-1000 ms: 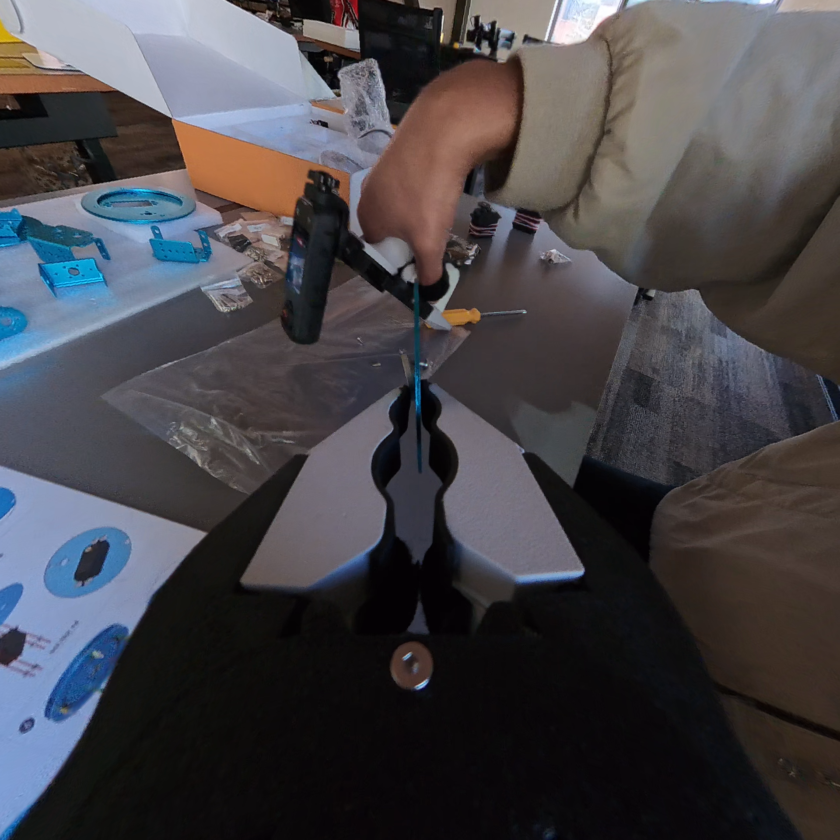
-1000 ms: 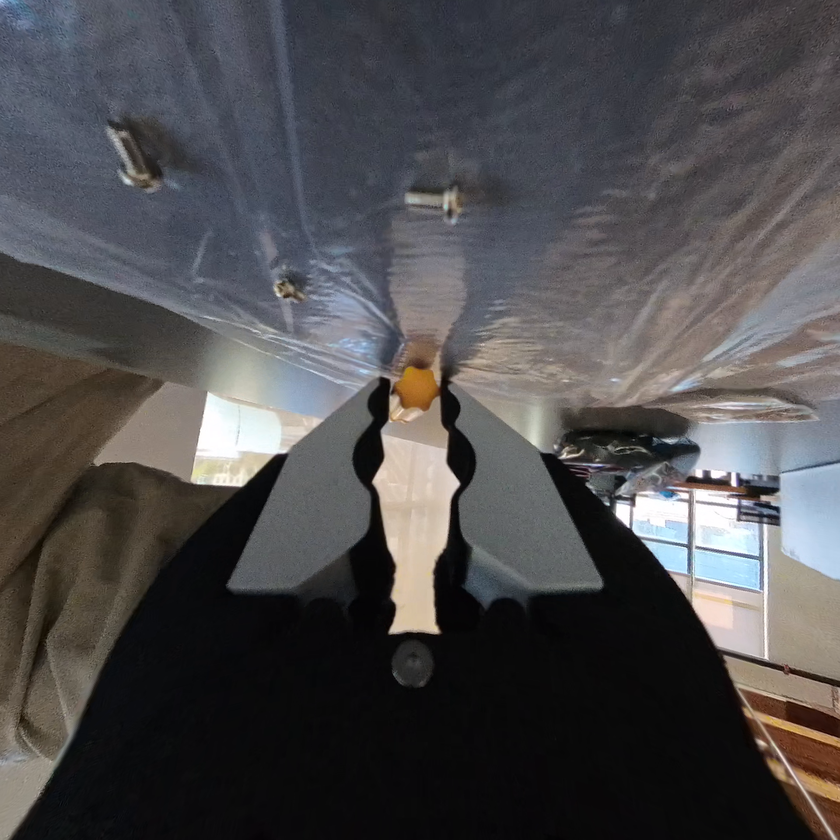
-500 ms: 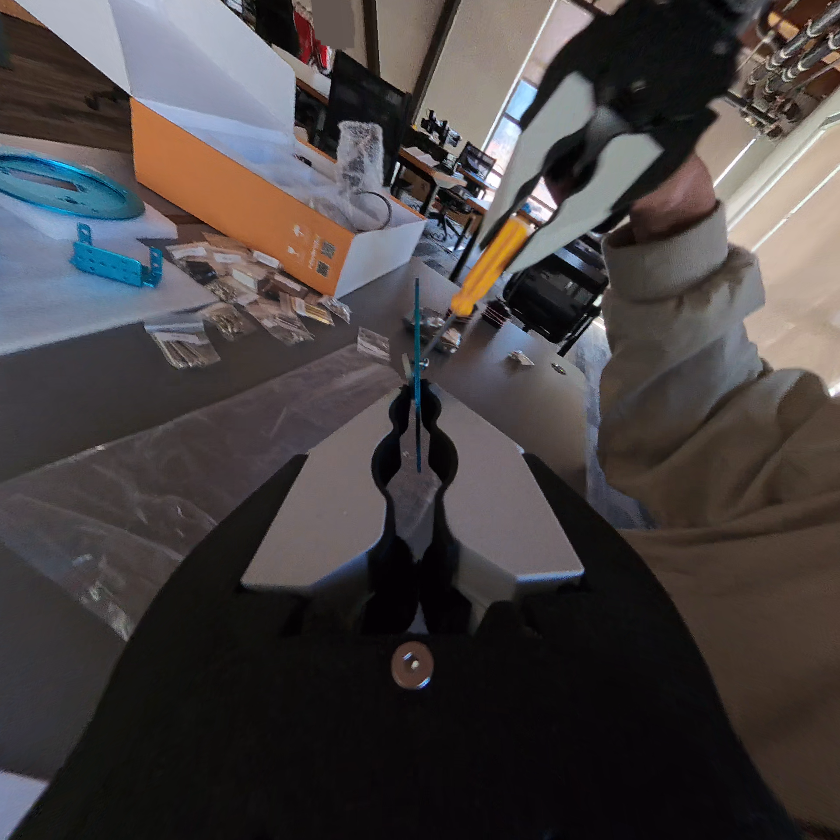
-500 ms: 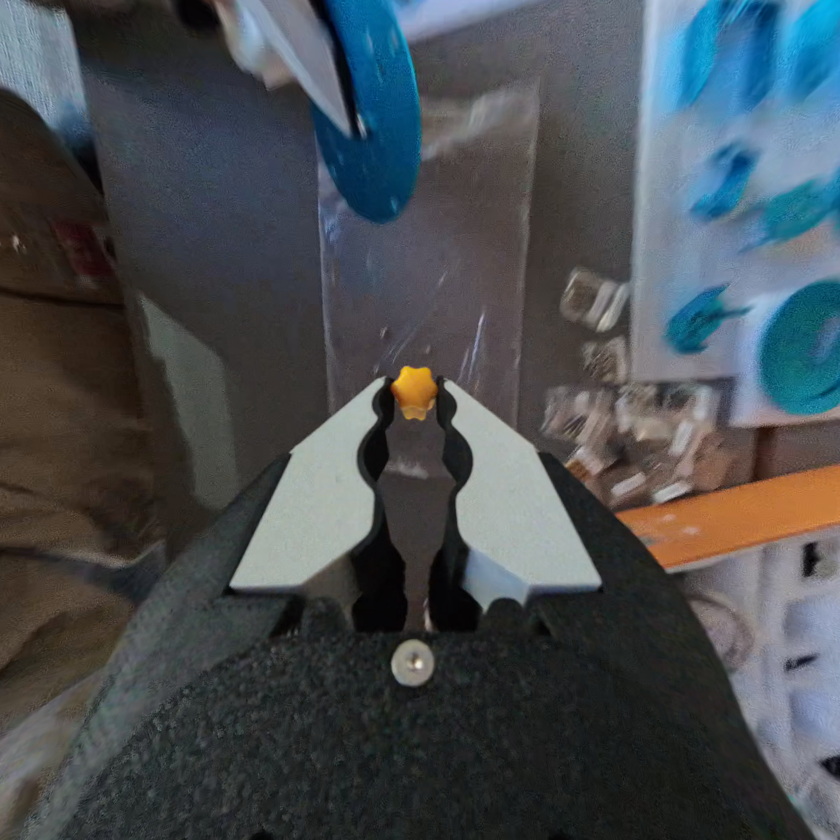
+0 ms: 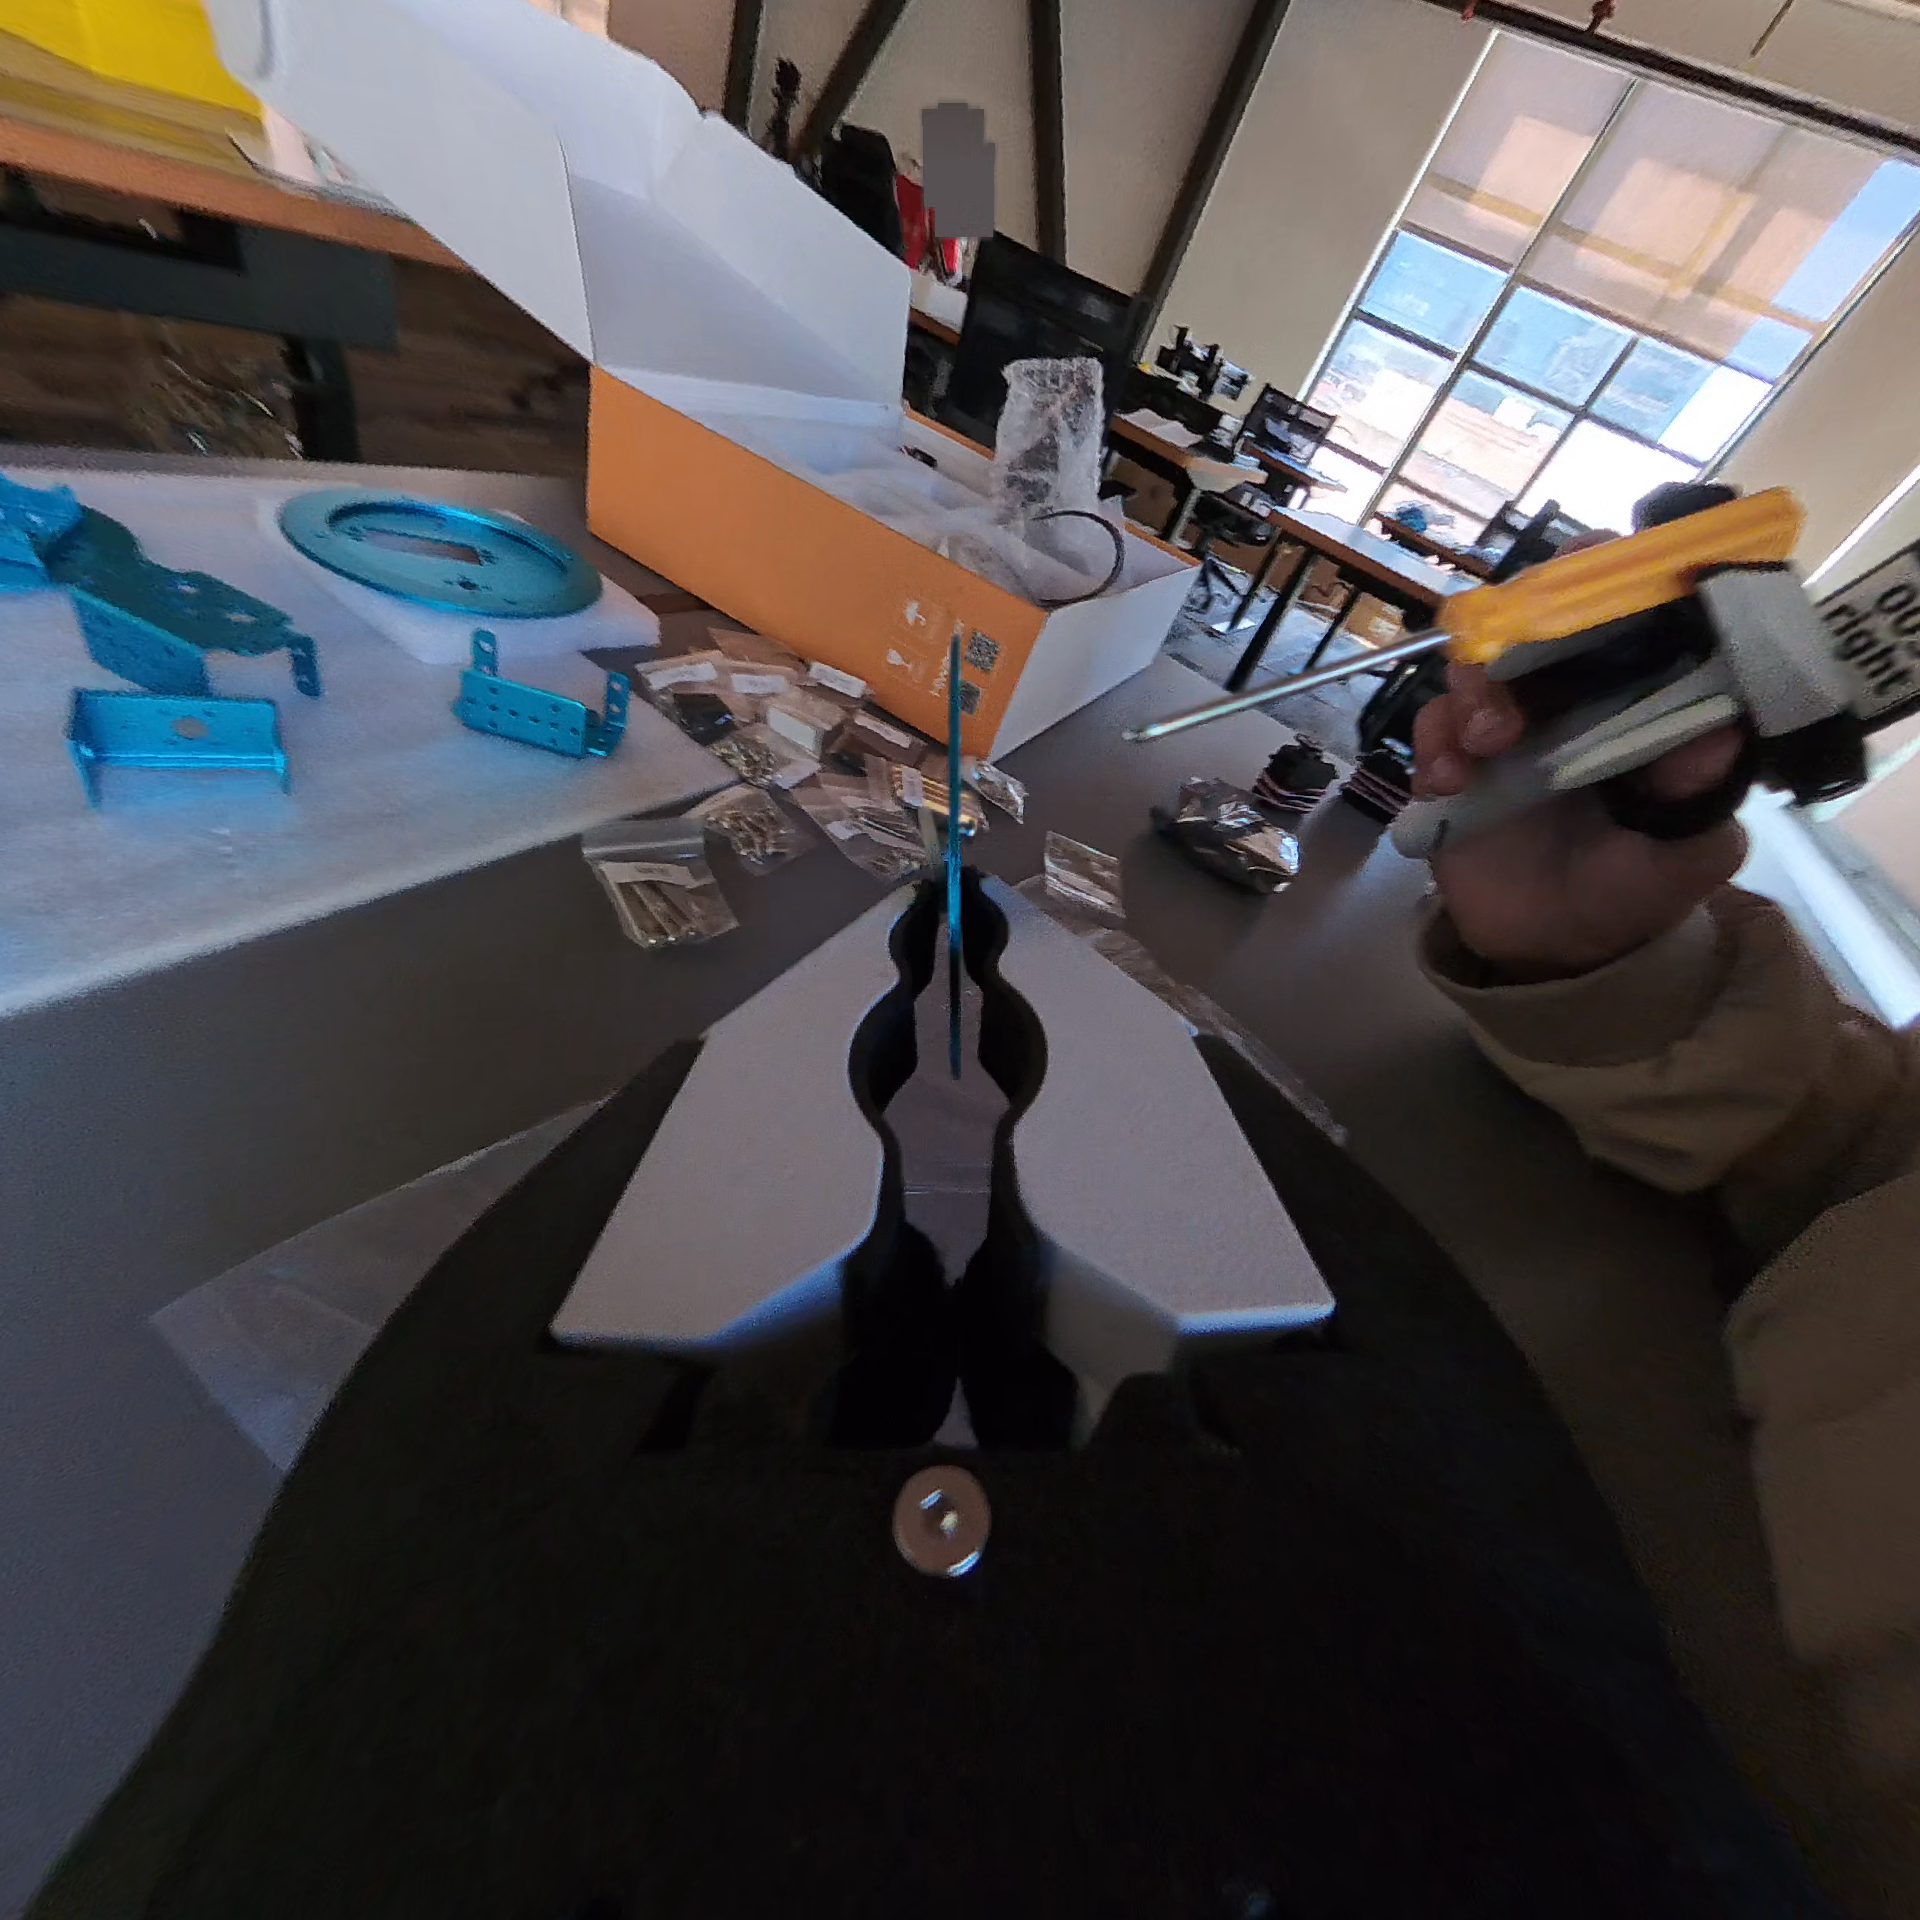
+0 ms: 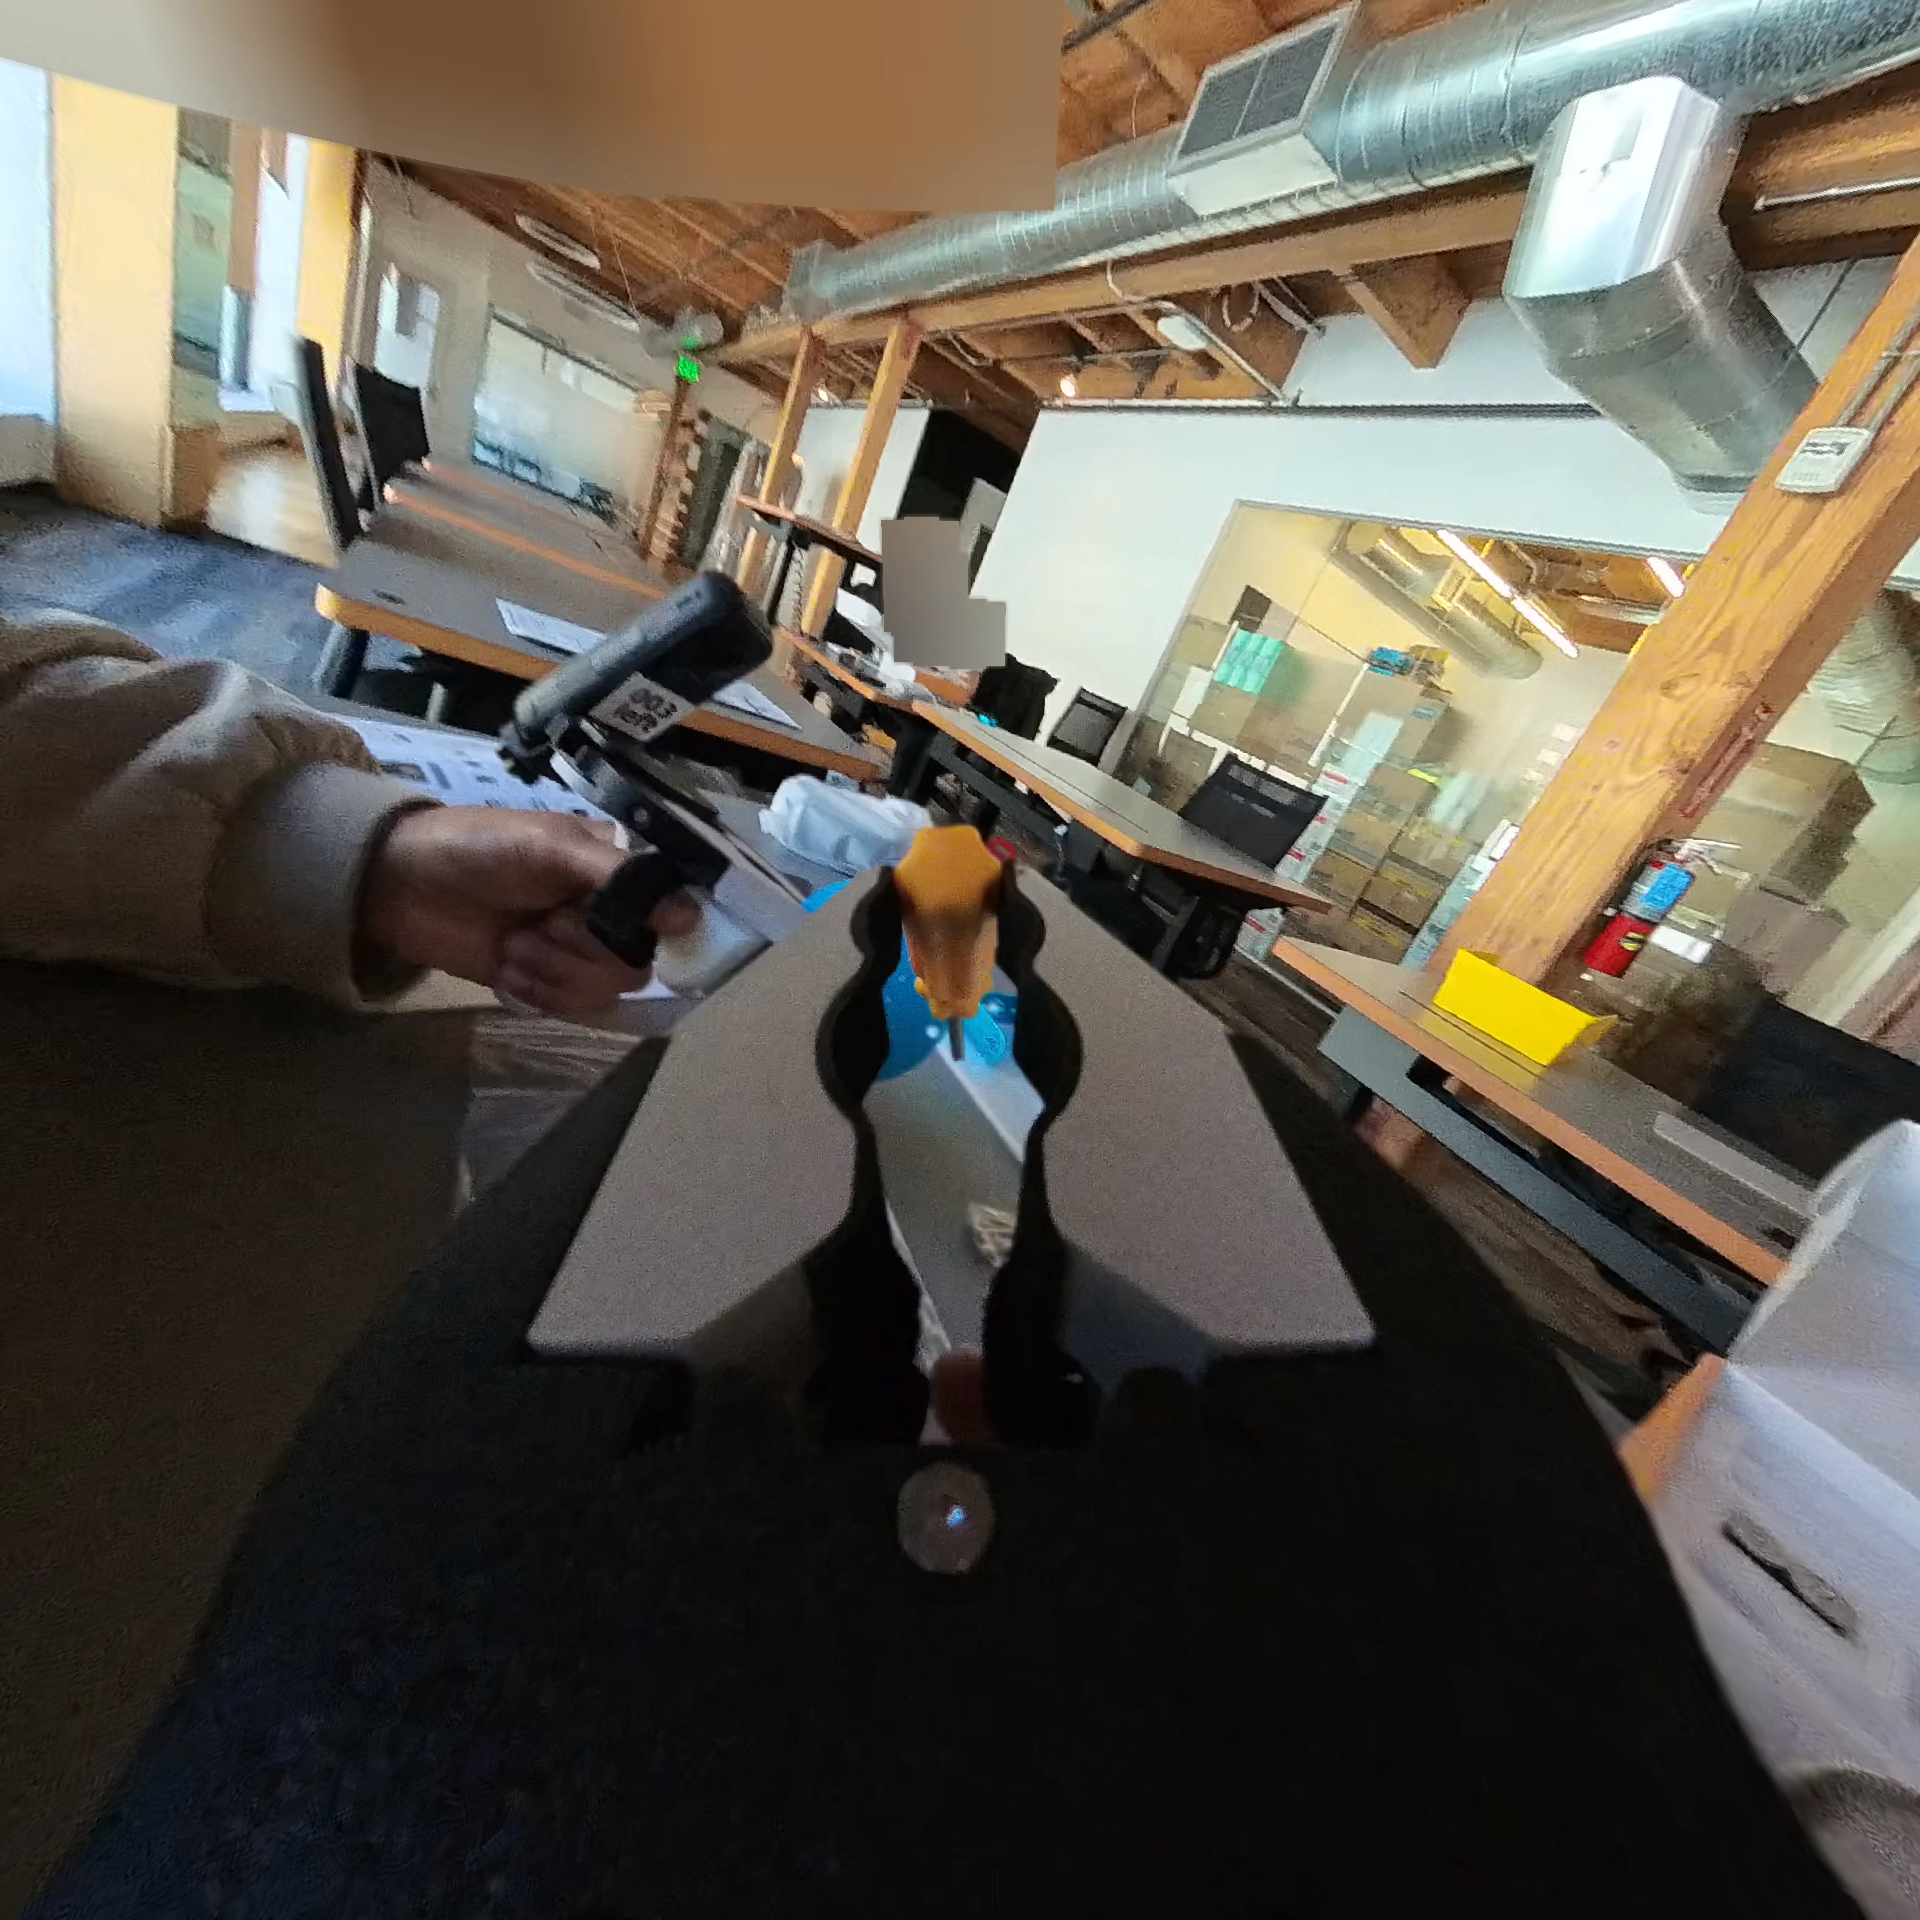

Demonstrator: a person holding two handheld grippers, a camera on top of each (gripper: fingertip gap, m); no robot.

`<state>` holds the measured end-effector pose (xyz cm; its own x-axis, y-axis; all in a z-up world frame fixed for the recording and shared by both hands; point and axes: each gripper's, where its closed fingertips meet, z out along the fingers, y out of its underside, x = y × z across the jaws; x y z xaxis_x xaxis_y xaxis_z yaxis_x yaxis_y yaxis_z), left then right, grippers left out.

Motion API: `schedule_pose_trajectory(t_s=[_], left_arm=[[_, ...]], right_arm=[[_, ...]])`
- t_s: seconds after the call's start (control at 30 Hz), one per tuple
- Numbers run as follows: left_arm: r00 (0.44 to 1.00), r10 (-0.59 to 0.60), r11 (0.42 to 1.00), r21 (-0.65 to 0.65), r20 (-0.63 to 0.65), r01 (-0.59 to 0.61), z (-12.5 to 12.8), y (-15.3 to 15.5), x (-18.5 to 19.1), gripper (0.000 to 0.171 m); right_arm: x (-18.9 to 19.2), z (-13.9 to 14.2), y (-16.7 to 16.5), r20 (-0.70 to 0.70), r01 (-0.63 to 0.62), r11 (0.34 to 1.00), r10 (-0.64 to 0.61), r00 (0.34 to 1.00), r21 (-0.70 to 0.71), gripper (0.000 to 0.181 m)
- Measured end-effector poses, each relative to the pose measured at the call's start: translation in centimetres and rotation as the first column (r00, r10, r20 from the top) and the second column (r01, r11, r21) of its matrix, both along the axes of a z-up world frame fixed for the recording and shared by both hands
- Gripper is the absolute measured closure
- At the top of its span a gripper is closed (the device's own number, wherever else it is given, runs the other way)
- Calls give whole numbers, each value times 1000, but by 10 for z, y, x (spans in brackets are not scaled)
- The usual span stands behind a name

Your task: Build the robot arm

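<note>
My left gripper (image 5: 951,891) is shut on a thin blue metal disc (image 5: 954,790), seen edge-on and upright above the grey table (image 5: 312,997). My right gripper (image 6: 945,883) is shut on the orange handle of a screwdriver (image 6: 943,914). In the left wrist view the right gripper (image 5: 1621,644) is held up at the right. The screwdriver (image 5: 1600,582) points left toward the disc, its metal tip still apart from it. In the right wrist view the blue disc (image 6: 902,1023) shows just beyond the screwdriver tip.
An open orange and white box (image 5: 821,551) stands at the back. A blue ring (image 5: 436,551) and blue brackets (image 5: 540,717) lie on white foam at left. Small bags of screws (image 5: 665,883) and a foil packet (image 5: 1231,831) lie mid-table. Spacing between my two grippers at the tips: around 15 cm.
The right gripper has lifted the screwdriver off the plastic sheet and swung it up to the right, pointing at the disc. The left gripper still holds the disc and has turned leftward.
</note>
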<state>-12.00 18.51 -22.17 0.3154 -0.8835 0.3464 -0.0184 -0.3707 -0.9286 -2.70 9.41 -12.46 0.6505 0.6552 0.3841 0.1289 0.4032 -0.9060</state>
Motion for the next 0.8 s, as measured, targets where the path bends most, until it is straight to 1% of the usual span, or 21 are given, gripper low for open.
schedule_pose_trajectory(t_s=[0.03,0.1,0.13,0.2,0.27,0.3,0.37,0.4,0.5,0.53,0.6,0.67,0.7,0.73,0.8], left_arm=[[1000,19,999,51,-16,-18,0,-1,-1,168],[996,56,976,213,-71,-40,3,-7,0,167],[994,71,953,301,-84,-43,9,-12,0,167],[989,119,898,435,-92,-68,20,-20,0,167],[977,183,819,566,-108,-91,28,-26,0,167],[970,212,769,633,-118,-91,32,-30,0,167],[954,272,649,756,-125,-87,38,-37,1,167],[945,300,609,788,-130,-85,39,-38,0,167],[936,327,576,812,-130,-89,43,-38,-4,167],[936,327,582,808,-129,-92,44,-37,-5,167],[937,324,612,784,-131,-102,43,-33,-8,167],[934,317,645,760,-165,-85,34,-27,-8,167],[936,302,688,722,-183,-81,28,-23,-9,167],[940,277,743,665,-199,-78,21,-19,-9,167],[951,236,843,529,-199,-99,10,-7,-15,167]], right_arm=[[-6,1,-6,-23,-39,999,39,999,3,165],[-18,5,-12,-65,-70,997,70,995,10,165],[-24,7,-16,-81,-88,996,89,993,19,165],[-36,13,-23,-123,-131,991,133,983,20,164],[-40,22,-29,-184,-147,988,152,971,40,164],[-41,27,-33,-214,-170,984,177,961,47,165],[-38,30,-34,-282,-191,981,190,940,24,165],[-35,32,-33,-311,-198,980,193,931,15,164],[-24,37,-29,-363,-217,976,204,909,6,164],[-23,37,-29,-365,-235,972,219,905,0,164],[-19,34,-24,-357,-228,973,207,911,-17,165],[-16,27,-15,-344,-218,975,187,920,-53,164],[-16,20,-11,-319,-204,976,168,933,-83,165],[-16,10,-6,-285,-184,975,142,948,-127,165],[-18,-12,4,-204,-158,959,110,973,-234,165]])
